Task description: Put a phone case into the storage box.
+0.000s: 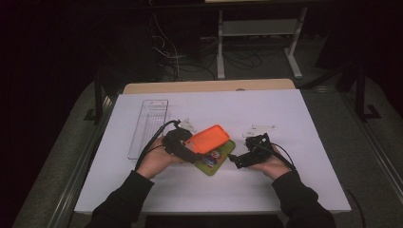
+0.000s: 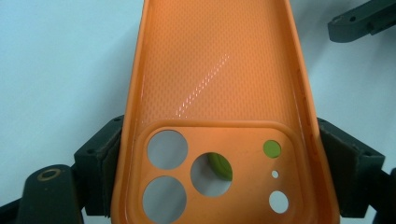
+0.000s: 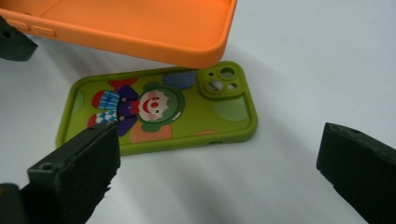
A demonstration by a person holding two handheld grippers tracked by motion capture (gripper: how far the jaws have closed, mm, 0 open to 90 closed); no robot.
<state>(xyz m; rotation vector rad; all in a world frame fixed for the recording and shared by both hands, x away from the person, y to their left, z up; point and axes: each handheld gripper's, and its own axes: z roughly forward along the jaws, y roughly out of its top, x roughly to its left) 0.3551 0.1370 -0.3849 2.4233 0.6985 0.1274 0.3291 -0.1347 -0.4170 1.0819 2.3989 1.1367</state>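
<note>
Left gripper (image 1: pixel 192 149) pinches the orange case (image 1: pixel 208 138), hiding the green case's (image 1: pixel 216 161) ten-o'clock part; right gripper (image 1: pixel 233 159), at three o'clock, is spread.

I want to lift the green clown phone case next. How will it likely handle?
The green clown case lies flat, camera bump up, so it shouldn't roll or tip. It looks like soft rubbery plastic: probably light, flexible, grippy rather than slippery. Its low rounded edges may make getting jaws under it awkward.
</note>
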